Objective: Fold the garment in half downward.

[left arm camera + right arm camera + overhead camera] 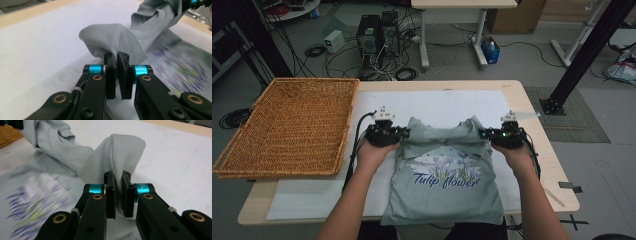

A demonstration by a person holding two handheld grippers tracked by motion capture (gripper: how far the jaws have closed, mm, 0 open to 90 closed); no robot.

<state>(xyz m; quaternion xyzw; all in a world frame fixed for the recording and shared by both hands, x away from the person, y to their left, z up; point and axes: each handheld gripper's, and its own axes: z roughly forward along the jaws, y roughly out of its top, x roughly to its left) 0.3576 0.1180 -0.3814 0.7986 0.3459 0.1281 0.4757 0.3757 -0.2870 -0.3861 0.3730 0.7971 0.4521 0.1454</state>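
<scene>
We see two arms come in from the bottom of the high view, and each hand holds a gripper. In the middle of that picture, near the bottom, a grey shirt [444,190] lies on a white sheet [312,200] on the bench [532,115]. The shirt has purple flowers and the words "Tulip flower" on it, and its bottom edge hangs over the near side of the bench. The top part of the shirt is folded over and bunched up between the two hands. The left gripper [404,133] sits at the left of the shirt's top, and its jaws are pressed together on a fold of the grey cloth. The left gripper view shows that cloth [112,41] puffed up just above the jaws. The right gripper [483,134] sits at the right of the shirt's top and pinches a fold of cloth too [120,152]. Farther left in the high view, a big woven basket [292,125] rests on the bench. Behind the bench, at the top of the picture, black boxes [377,35] and cables [314,50] lie on the floor.
</scene>
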